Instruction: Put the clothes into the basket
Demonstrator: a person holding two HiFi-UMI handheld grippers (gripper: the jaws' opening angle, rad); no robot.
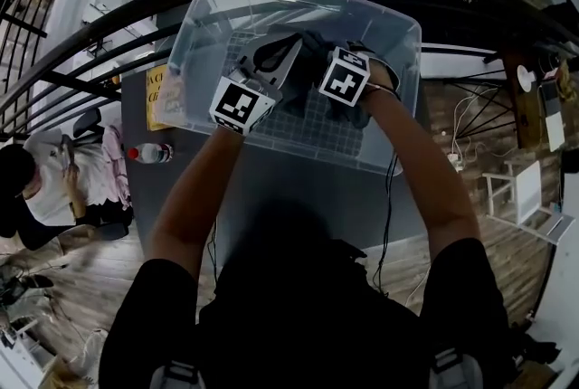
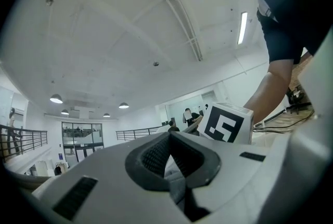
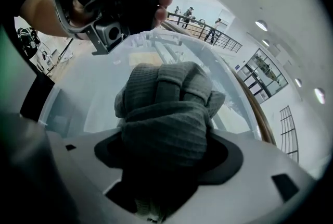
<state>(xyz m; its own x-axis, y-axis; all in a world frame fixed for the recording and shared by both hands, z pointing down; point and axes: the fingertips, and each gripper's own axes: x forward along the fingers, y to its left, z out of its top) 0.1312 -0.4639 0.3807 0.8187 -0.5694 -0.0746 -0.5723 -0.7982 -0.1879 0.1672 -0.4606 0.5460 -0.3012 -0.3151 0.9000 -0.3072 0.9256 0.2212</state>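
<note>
Our right fingers [image 3: 229, 158] grip a wad of grey ribbed garment [image 3: 166, 113], and our left fingers [image 2: 151, 158] pinch a pale fold of cloth [image 2: 174, 173]. Both reach inside the clear basket [image 1: 403, 34] on the desk [image 1: 298, 175], with the garment low over its floor. We should lower until the fabric rests, then let go with both together. The wad's length runs out along the right fingers, pointing down at the floor.

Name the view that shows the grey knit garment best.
Right gripper view: the grey knit garment fills the middle, bunched in the right gripper. Head view shows only a dark patch in the bin; left gripper view, a pale sliver.
</note>
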